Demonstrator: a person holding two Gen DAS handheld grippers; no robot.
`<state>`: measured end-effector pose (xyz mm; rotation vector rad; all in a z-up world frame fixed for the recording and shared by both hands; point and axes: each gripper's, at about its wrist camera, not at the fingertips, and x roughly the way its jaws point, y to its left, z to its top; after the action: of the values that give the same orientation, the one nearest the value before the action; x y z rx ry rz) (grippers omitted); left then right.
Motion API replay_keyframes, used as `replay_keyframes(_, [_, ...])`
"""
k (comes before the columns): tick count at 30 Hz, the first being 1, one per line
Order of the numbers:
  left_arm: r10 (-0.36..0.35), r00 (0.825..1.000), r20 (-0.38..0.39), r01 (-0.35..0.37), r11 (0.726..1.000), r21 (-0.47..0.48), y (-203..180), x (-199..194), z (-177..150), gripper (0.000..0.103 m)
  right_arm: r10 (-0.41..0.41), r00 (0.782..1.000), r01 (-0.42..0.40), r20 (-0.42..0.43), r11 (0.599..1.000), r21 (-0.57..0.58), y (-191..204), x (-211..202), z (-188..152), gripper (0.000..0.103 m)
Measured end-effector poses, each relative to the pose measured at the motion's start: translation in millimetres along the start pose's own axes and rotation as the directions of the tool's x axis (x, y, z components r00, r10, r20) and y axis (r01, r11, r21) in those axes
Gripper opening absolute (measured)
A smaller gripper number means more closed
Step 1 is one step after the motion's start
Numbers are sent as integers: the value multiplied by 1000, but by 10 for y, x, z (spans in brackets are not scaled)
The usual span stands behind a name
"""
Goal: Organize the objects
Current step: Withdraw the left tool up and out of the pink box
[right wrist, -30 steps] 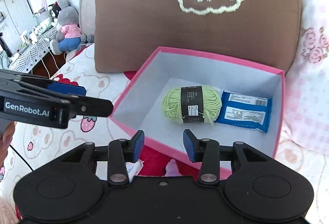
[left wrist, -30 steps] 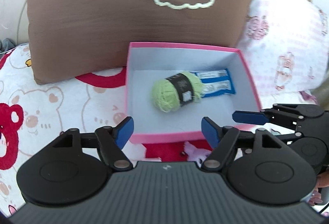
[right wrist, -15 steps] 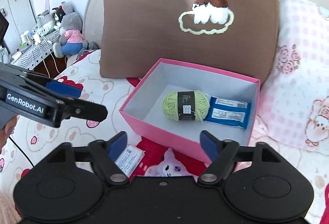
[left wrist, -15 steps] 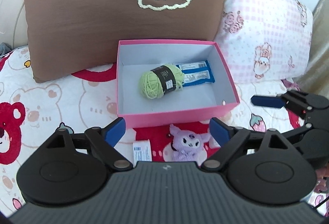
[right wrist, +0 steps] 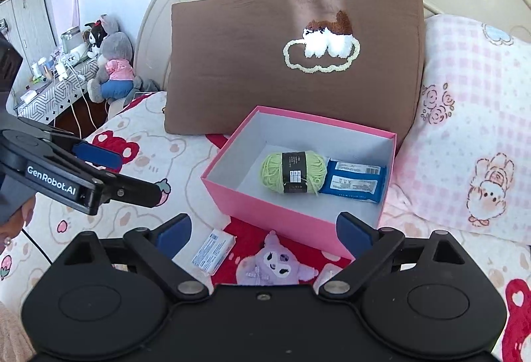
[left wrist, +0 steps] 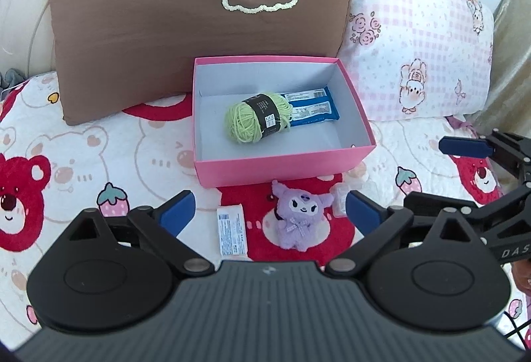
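A pink box point(left wrist: 282, 164) point(right wrist: 275, 216) sits on the bed and holds a green yarn ball point(left wrist: 255, 119) point(right wrist: 292, 172) beside a blue snack packet point(left wrist: 313, 108) point(right wrist: 355, 179). In front of the box lie a purple plush doll point(left wrist: 297, 216) point(right wrist: 277, 265), a small white packet point(left wrist: 231, 231) point(right wrist: 214, 250) and a clear wrapped item point(left wrist: 341, 197). My left gripper point(left wrist: 270, 216) hangs above the doll and white packet, jaws still opening, nothing between them. My right gripper point(right wrist: 264, 234) is likewise opening and empty, over the same items. Each gripper shows at the edge of the other's view.
A brown pillow point(left wrist: 186, 20) point(right wrist: 295, 60) leans on the headboard behind the box, with a pink checked pillow point(left wrist: 418, 40) point(right wrist: 471, 129) to its right. The bedspread point(left wrist: 83, 156) has red bear prints. A side table with plush toys point(right wrist: 111, 63) stands at the far left.
Both grippers have pulled back and up from the box, and their jaws have spread wide. The doll, white packet and clear item in front of the box have come into view.
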<state>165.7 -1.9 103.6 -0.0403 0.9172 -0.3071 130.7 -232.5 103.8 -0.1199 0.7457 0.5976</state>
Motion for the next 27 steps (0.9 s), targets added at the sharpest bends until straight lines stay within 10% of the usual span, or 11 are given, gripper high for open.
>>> replay_keyframes(27, [-61, 995, -73, 62, 998, 12, 99, -33, -637, 102, 15, 999, -24, -40, 974, -225, 367, -189, -740, 96])
